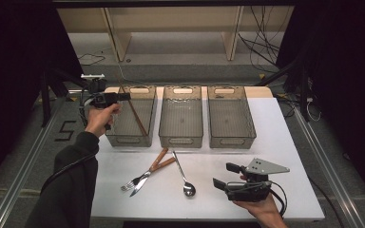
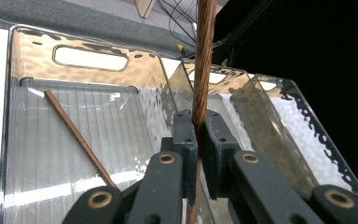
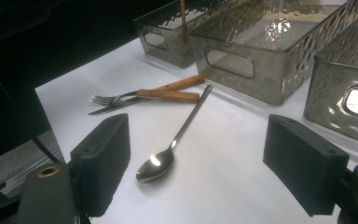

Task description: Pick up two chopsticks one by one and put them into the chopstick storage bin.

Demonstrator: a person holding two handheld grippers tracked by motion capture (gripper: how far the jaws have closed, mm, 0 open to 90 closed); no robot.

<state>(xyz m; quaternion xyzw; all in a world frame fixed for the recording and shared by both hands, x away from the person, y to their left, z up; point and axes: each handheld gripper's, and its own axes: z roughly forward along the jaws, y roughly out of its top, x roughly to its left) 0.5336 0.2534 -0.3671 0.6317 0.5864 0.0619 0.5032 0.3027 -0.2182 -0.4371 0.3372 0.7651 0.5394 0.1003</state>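
My left gripper [image 1: 125,96] hovers over the left clear bin [image 1: 127,140] and is shut on a brown chopstick [image 2: 200,60], which rises steeply between its jaws [image 2: 196,122]. That chopstick [image 3: 183,18] also stands up from the far bin in the right gripper view. A second chopstick [image 2: 79,137] lies slanted on the floor of the left bin [image 2: 32,154]. My right gripper [image 1: 225,175] is held low at the front right of the table, open and holding nothing [image 3: 196,135]. Just ahead of it lie a metal spoon [image 1: 184,178] [image 3: 182,128], a wooden-handled fork [image 3: 121,98] and a knife [image 3: 168,96].
Middle [image 1: 180,140] and right [image 1: 232,141] clear bins stand in a row beside the left one, both with nothing in them. The fork and knife [image 1: 145,175] cross on the white table [image 1: 275,142]. Dark floor rails flank the table.
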